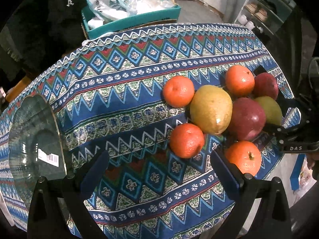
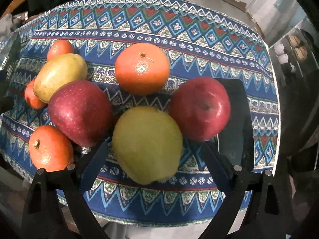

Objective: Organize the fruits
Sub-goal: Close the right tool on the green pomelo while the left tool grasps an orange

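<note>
Although the left gripper (image 1: 159, 171) stands with jaws apart and nothing between them, its view shows only patterned cloth (image 1: 139, 103) in the gap. The fruit pile lies up and to the right of these jaws: one orange (image 1: 186, 140) is just beyond the right finger, and a second orange (image 1: 244, 157) sits beside that finger's outer face. A glass plate (image 1: 33, 139) lies at the left edge, well apart from the pile. At far right a black gripper part overlaps the pile.

From the right wrist view, the right gripper (image 2: 155, 155) also has its jaws apart, gripping nothing. A pear (image 2: 147, 144) lies directly between the fingers, which flank it without visibly pressing on it; its long axis runs roughly along the pointing line, its narrower width across the gap. Judged from this, the right hand is the nearer and the pear its likely pick. Two apples, one (image 2: 79, 112) left and one (image 2: 200, 108) right, crowd the pear closely.

This view adds a dark tray (image 2: 237, 131) under the right apple, but the plate is not clearly visible in it.
</note>
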### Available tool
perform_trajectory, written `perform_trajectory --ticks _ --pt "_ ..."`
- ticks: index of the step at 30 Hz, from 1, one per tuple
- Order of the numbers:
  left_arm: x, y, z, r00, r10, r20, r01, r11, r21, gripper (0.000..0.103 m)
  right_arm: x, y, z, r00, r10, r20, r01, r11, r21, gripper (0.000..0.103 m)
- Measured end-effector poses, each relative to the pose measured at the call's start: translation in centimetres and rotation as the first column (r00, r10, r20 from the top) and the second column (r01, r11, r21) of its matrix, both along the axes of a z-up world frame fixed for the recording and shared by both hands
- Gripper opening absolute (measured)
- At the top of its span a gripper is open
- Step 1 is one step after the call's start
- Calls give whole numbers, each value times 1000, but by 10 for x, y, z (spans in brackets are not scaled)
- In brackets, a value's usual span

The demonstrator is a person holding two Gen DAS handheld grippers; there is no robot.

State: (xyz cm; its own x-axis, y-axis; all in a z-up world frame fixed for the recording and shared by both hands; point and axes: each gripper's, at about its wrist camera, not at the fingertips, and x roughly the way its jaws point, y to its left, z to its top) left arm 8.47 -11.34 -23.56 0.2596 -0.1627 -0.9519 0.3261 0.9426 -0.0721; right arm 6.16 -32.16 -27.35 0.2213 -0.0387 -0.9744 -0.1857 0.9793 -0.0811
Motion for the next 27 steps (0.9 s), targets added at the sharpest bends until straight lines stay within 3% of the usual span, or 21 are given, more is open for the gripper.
perform_trajectory --ticks 5,7,12,20,27 --pt "4 -13 -6 999 -33 -10 33 999 -5 102 6 0 -15 1000 3 -12 -3 1000 0 88" --pt "5 -18 -9 999 -48 -15 48 999 -2 96 7 1 -24 1000 0 -21 0 1000 8 87" --pt "7 -26 -23 996 -77 -37 78 997 11 91 5 0 -35 1000 -17 -13 17 998 68 72" --pt "11 -35 -41 993 -106 -57 108 994 17 79 8 3 -31 999 -12 32 10 998 64 72" --pt "12 -39 -45 991 -126 -46 127 992 0 57 4 5 -29 997 -20 69 15 997 72 72"
